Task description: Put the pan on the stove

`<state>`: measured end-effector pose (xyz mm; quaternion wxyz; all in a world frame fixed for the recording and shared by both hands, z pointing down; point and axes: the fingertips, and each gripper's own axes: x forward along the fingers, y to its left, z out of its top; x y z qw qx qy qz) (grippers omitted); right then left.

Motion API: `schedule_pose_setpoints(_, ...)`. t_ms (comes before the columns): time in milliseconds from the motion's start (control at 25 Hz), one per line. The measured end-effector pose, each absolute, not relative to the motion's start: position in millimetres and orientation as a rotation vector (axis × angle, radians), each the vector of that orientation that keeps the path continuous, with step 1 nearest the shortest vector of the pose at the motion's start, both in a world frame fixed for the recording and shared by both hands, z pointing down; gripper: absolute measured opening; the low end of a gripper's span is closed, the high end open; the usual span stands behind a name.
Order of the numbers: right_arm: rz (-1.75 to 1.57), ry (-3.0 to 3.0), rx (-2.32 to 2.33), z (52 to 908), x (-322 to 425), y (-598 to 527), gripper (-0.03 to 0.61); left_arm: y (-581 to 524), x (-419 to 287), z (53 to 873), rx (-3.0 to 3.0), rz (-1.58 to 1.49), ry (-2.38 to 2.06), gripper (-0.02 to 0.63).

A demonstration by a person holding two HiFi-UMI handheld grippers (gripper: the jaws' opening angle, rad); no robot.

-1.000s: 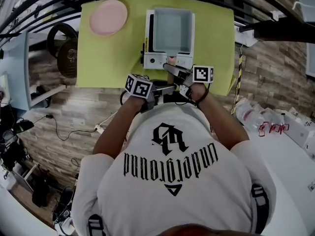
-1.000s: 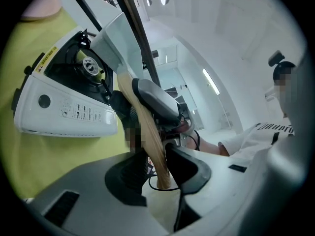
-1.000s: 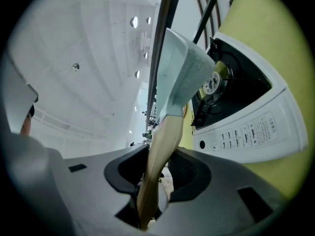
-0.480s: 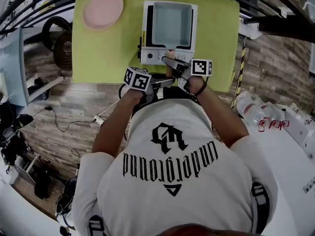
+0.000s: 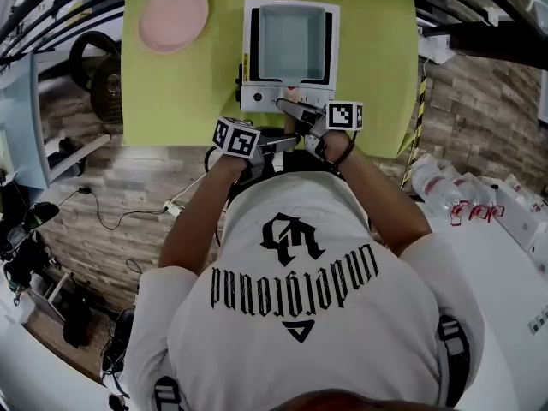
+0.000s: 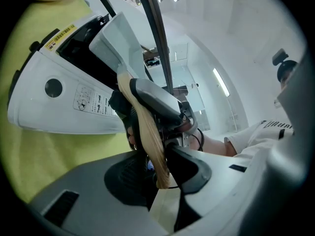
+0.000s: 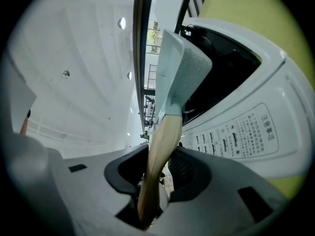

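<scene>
A square pale-blue pan [image 5: 291, 45] with a wooden handle [image 6: 142, 117] sits over the black top of the white stove [image 5: 257, 99], squarely within its outline. I cannot tell whether its base touches. Both grippers are shut on the handle. In the left gripper view, my left gripper [image 6: 160, 168] clamps the handle's near end, and the right gripper grips it farther up. In the right gripper view, my right gripper [image 7: 152, 178] pinches the handle just below the pan [image 7: 179, 77]. From above, the left gripper [image 5: 289, 146] and right gripper [image 5: 291, 105] meet at the stove's front edge.
The stove stands on a yellow-green table [image 5: 188, 92] with a pink plate [image 5: 174, 17] at its far left corner. The stove's control panel [image 7: 246, 127] faces me. Cables [image 5: 128, 221] run over the wooden floor, and a white bench [image 5: 505, 255] with small items is at the right.
Both grippers and the pan have come down toward the stove top. The pan now lies more squarely within the stove's outline. Both grips on the handle are unchanged.
</scene>
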<state>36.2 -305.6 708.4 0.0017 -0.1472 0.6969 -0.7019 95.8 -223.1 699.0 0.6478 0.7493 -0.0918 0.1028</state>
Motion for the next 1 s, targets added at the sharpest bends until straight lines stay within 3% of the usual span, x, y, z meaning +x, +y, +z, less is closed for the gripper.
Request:
schedule_pose_setpoints(280,-2.197,2.147,-0.467,710.2,34.2,-303.2,0.132,-217.8,91.5,709.1,1.695,0.261,-0.218,0.14)
schedule_pose_setpoints(600,-2.17,2.178,-0.472,703.3,35.7,-307.0,0.256,-224.3,80.8,700.6,1.696,0.212,-0.248,0.239)
schedule_pose_setpoints(1000,-2.075,2.234,-0.634,687.3,78.9,-304.9,0.262,-233.6,28.3,682.4,1.716,0.154,-0.388,0.258)
